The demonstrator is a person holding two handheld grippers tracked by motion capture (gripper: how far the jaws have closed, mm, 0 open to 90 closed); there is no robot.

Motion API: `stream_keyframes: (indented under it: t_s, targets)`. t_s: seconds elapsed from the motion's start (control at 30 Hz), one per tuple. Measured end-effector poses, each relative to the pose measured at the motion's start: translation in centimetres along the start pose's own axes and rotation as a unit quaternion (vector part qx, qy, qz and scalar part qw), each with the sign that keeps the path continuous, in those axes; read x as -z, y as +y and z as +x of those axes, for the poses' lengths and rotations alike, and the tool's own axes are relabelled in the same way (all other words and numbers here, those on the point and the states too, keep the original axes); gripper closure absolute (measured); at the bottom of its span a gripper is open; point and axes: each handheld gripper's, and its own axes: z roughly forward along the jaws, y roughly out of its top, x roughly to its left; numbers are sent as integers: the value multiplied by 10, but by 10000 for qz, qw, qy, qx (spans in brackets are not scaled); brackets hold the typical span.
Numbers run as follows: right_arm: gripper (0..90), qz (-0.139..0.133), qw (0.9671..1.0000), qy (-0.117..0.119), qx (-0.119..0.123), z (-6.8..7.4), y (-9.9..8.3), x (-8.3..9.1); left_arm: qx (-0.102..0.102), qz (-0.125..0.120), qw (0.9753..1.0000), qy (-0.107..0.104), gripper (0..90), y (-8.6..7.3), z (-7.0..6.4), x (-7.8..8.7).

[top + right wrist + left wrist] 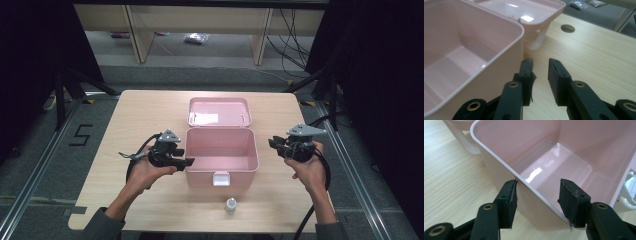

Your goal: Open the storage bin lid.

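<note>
An open pink plastic box [204, 176] stands mid-table, its lid [219, 112] laid back flat behind it and nothing inside. My left gripper [188, 161] is at the box's left wall. In the left gripper view this gripper [537, 195] is open and straddles the wall [499, 167], one jaw outside, the other over the inside. My right gripper [272, 143] hovers just right of the box. In the right gripper view it [540, 68] is open by a narrow gap, with nothing between the jaws, beside the box's outer wall [506, 57].
A small white bottle [230, 205] stands near the table's front edge, in front of the box's white latch [221, 178]. The box's handle [537, 41] hangs below the lid [536, 12]. A round hole [567, 28] sits in the wooden tabletop [140, 115].
</note>
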Motion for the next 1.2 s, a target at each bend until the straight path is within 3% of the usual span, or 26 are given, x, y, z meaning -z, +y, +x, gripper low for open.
stream_keyframes:
  t_s: [0.27,0.37,0.43,0.7,0.77,0.87,1.2]
  targets:
    - [669,418,9990,-44,121,6,-29,3,-16,-7,10000,-3,480,0,1,0]
    - [641,619,9981,-15,-53,10,-38,4,-32,-10,10000,20,474,0,0,-1]
    - [625,641,9979,-83,99,11,-42,3,-38,-9,10000,4,474,0,1,-1]
    - [554,1101,9935,-192,222,27,-54,9,-14,-22,10000,-3,479,0,1,-1]
    - [544,1165,9929,-147,180,31,-56,12,-19,-20,10000,1,480,0,1,0]
    - [535,1214,9919,-101,360,37,-61,15,-34,-9,10000,-4,482,0,0,0]
    - [526,1393,9885,119,576,61,-67,19,-48,-16,10000,-10,479,0,0,1]
